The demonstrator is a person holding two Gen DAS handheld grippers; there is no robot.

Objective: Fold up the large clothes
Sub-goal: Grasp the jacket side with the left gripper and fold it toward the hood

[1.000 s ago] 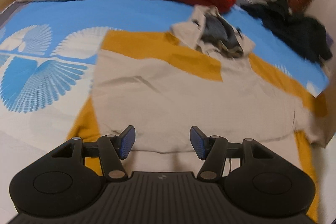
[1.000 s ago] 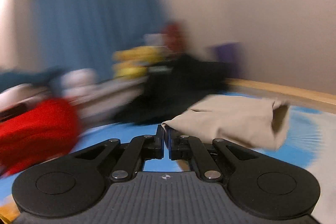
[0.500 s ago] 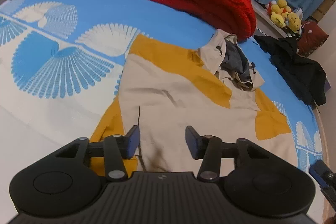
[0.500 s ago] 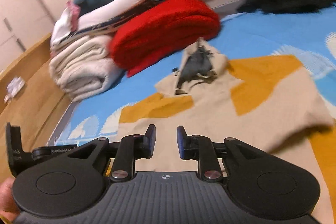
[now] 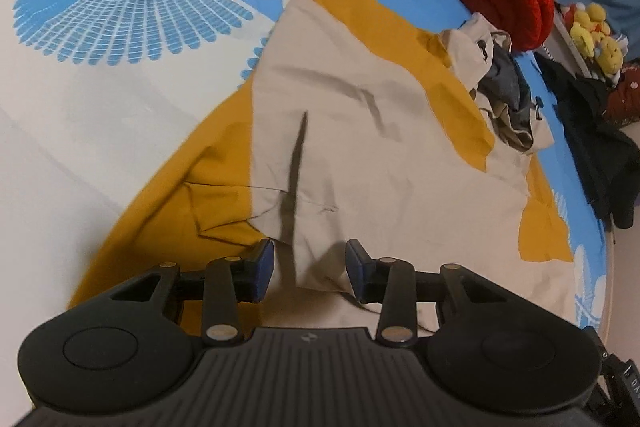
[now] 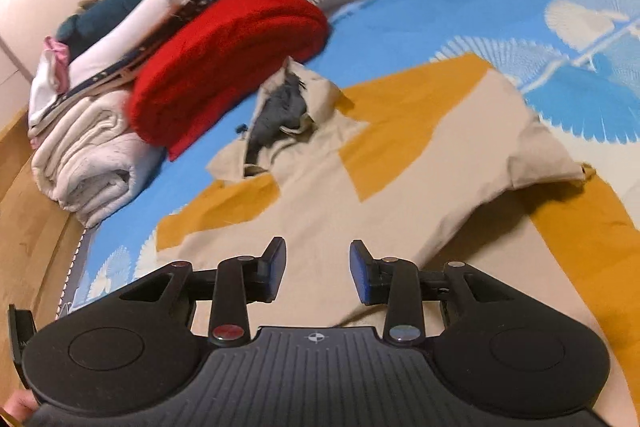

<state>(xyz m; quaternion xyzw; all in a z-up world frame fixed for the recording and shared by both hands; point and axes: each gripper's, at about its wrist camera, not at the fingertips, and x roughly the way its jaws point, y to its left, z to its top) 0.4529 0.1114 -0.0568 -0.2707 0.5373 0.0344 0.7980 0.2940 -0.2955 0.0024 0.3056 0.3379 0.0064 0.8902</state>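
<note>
Lying spread across the bed [image 5: 80, 155], hood toward its far edge, the thin, limp beige-and-mustard jacket [image 5: 360, 155] looks best pinched at its near hem as the empty left gripper [image 5: 308, 269] closes and the empty right gripper [image 6: 318, 273] opens.

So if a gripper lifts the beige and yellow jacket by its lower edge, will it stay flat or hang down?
The jacket probably droops: its thin fabric already creases and its sleeve lies flopped over. It looks light, and its smooth cloth might slip from a small pinch.
</note>
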